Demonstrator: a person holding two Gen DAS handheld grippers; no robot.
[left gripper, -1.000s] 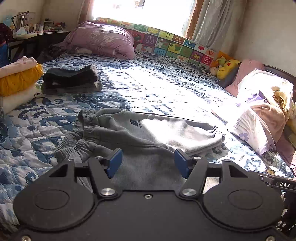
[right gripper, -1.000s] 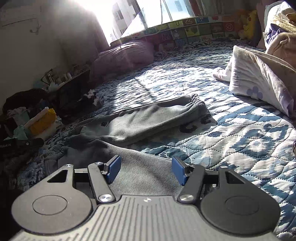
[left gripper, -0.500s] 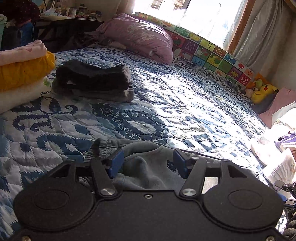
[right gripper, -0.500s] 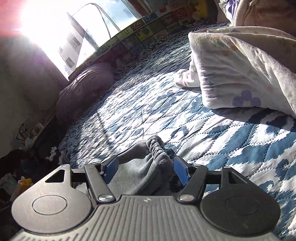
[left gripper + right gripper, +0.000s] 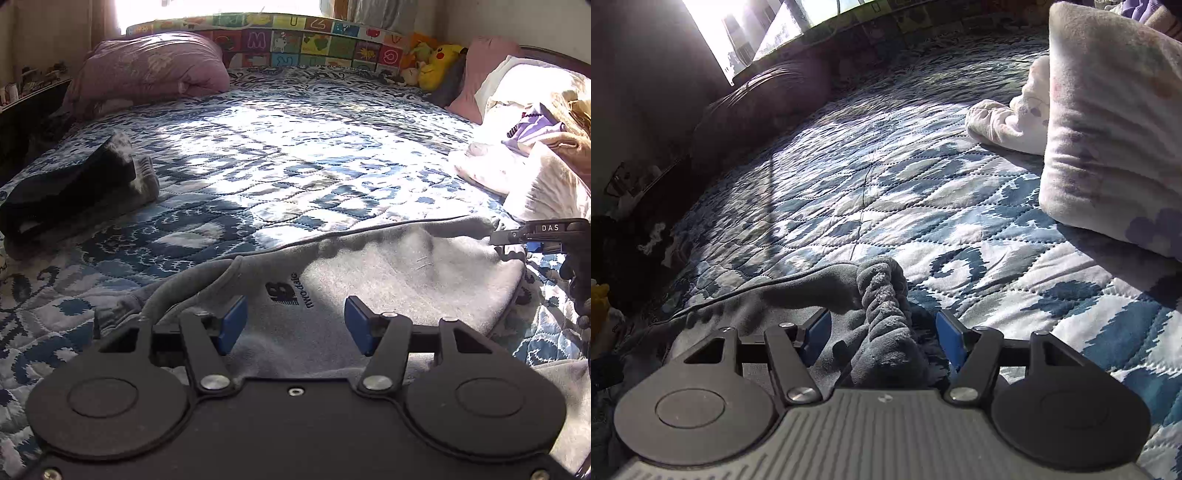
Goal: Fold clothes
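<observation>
Right wrist view: tool body (image 5: 882, 328) hides sweatpants' (image 5: 882, 354) lower cuff.

The grey sweatpants (image 5: 388, 273) run under the left gripper's (image 5: 291, 325) body, so their near part is hidden, and the picture's right edge cuts off their lower fold. Only a black tip of the right gripper (image 5: 546, 236) shows at that edge. In the right wrist view, the gathered cuff (image 5: 886, 317) disappears beneath the right gripper. The shelf clutter (image 5: 631, 184) beyond the bed's left edge is too dark to identify.
</observation>
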